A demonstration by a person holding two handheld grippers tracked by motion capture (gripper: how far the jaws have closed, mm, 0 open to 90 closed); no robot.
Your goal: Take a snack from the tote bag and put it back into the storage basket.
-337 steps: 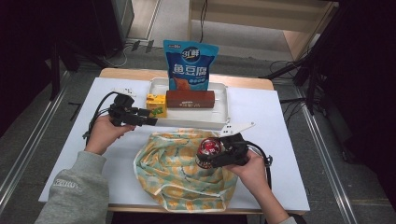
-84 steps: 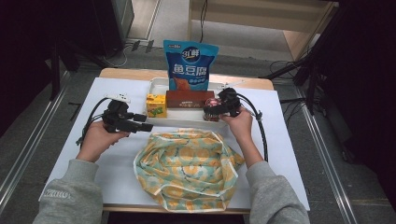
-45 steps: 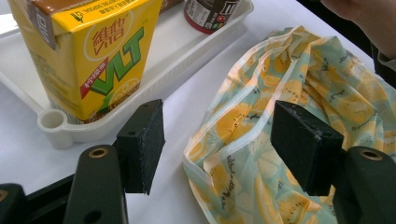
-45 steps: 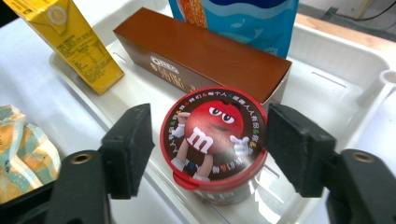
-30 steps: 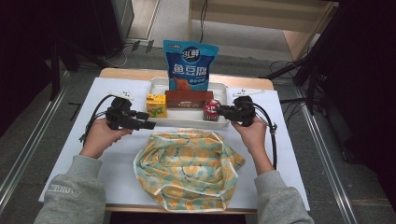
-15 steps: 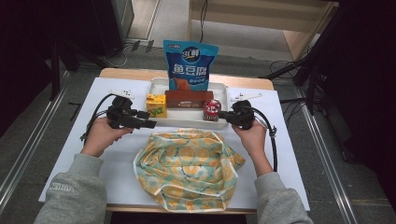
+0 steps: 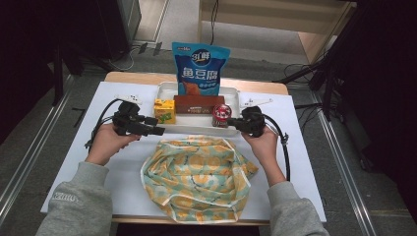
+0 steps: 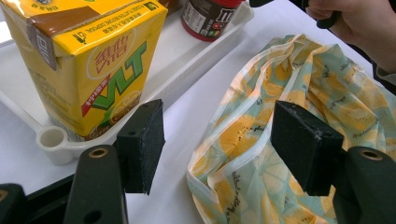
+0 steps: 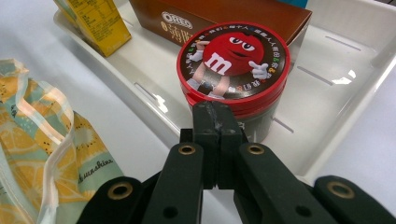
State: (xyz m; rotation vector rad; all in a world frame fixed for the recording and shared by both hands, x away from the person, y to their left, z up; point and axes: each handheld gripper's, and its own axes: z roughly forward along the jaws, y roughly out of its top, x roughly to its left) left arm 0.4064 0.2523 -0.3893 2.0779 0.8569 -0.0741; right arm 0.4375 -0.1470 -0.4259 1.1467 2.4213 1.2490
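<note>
- The round red-lidded candy tub (image 9: 233, 70) stands upright in the white plastic tray (image 9: 345, 74), at its near right end; its dark lower wall is partly hidden behind the right gripper (image 9: 217, 122).
- That gripper's jaws have just closed and meet on nothing, just short of the tub.
- Also in the tray: a brown biscuit box (image 9: 219, 18), a yellow drink carton (image 8: 88, 65), and a blue snack bag (image 7: 200, 69) standing at the back.
- The left gripper (image 8: 219, 140) is open over the white table (image 7: 305, 147), beside the lemon-print cloth bag (image 7: 196, 177), whose inside is hidden.
</note>
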